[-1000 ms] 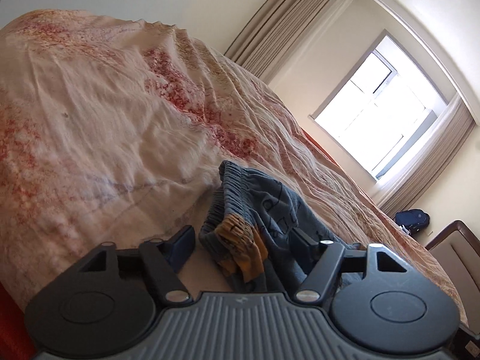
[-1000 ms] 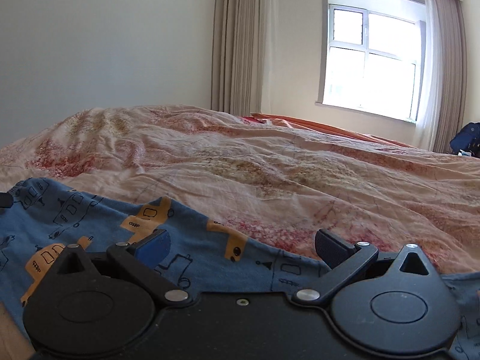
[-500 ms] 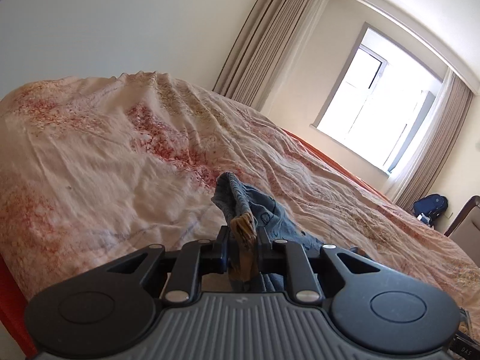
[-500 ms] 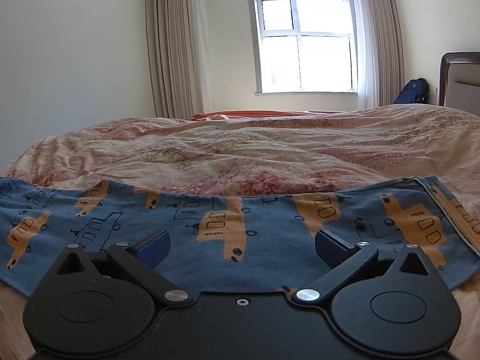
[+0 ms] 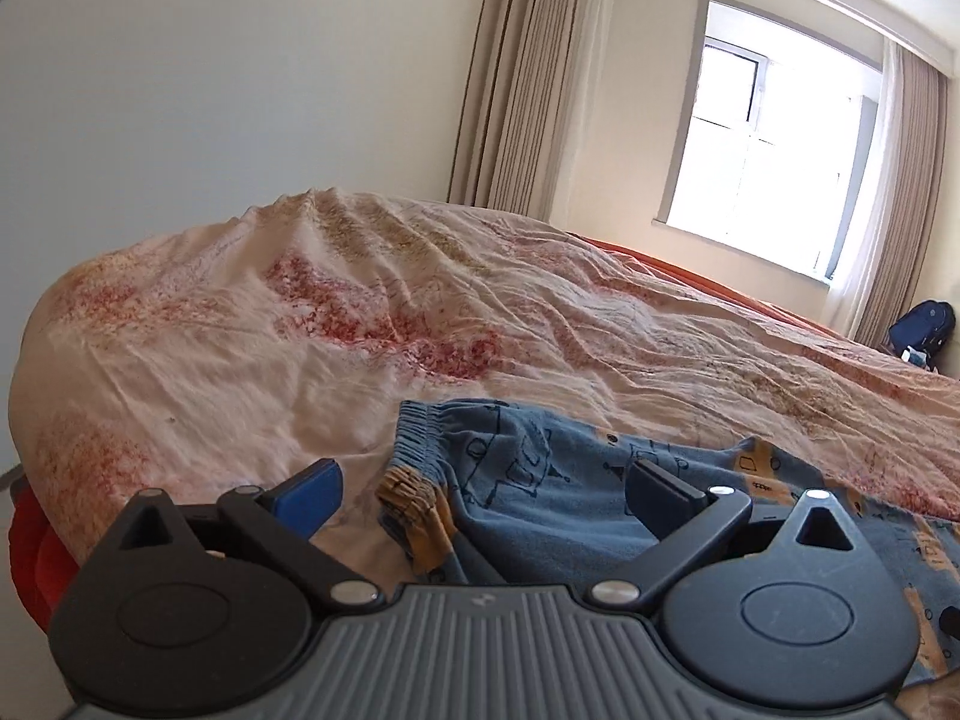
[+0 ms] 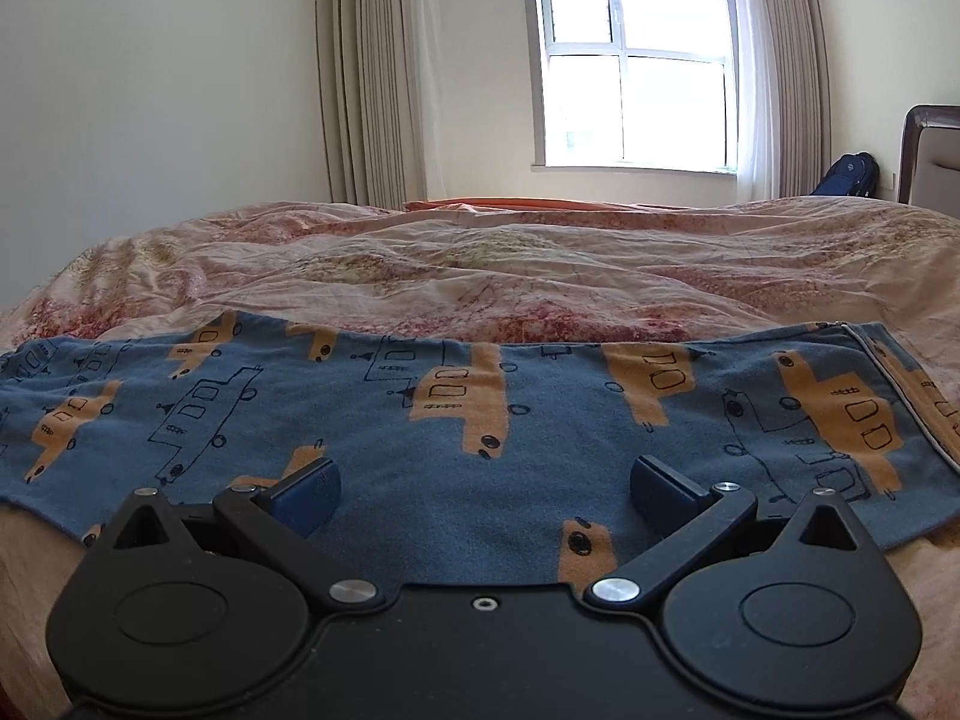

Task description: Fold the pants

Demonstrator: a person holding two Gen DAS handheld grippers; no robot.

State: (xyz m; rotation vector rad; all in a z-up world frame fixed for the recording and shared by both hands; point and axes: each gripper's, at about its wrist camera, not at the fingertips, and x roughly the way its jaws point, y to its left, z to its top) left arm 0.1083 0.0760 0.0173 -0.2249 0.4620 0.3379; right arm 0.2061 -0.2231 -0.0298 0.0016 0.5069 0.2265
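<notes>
Two grippers: you hold one in each hand, and both point over the bed (image 6: 540,264).
Left gripper (image 5: 483,489): your jaws are opening wide. The gathered waistband end of the pants (image 5: 540,480) lies between the fingers, but the pads do not press on it.
Right gripper (image 6: 483,489): your jaws stand wide apart, and nothing is pinched. The blue cloth lies under and between the fingers.
Pants (image 6: 456,408): blue with orange bus pictures. They lie spread flat across the near side of the bed, from left to right.
Waistband: it is bunched up at the left end, near your left gripper.
Bed: it has a wrinkled pink and red cover.
Room: window (image 6: 636,66), curtains (image 6: 372,72), and a dark bag (image 6: 849,174) on the floor far away.
</notes>
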